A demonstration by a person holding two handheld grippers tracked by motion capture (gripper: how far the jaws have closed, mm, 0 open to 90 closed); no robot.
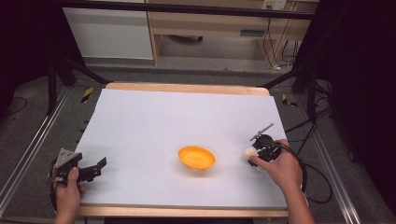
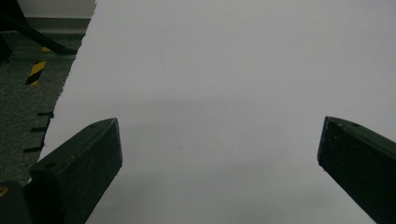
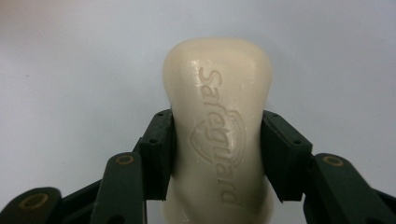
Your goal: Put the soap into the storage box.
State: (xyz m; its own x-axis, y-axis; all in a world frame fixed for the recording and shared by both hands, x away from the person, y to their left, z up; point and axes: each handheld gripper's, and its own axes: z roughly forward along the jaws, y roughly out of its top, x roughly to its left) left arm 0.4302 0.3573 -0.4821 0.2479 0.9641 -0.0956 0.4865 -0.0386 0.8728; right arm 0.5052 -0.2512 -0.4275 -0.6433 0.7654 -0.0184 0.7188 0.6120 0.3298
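– Where was the soap bar (image 3: 217,130)?
– Clamped in the right gripper (image 1: 256,154), right of the orange bowl (image 1: 196,157); nothing lay between them.
– And the left gripper (image 1: 95,168)?
– Jaws apart, empty, over the white table (image 1: 177,116).

Waxy smooth soap bar (image 3: 218,130), glossy plastic bowl (image 1: 196,157)

Cream embossed soap bar (image 3: 218,126), lying flat near the table's right edge.
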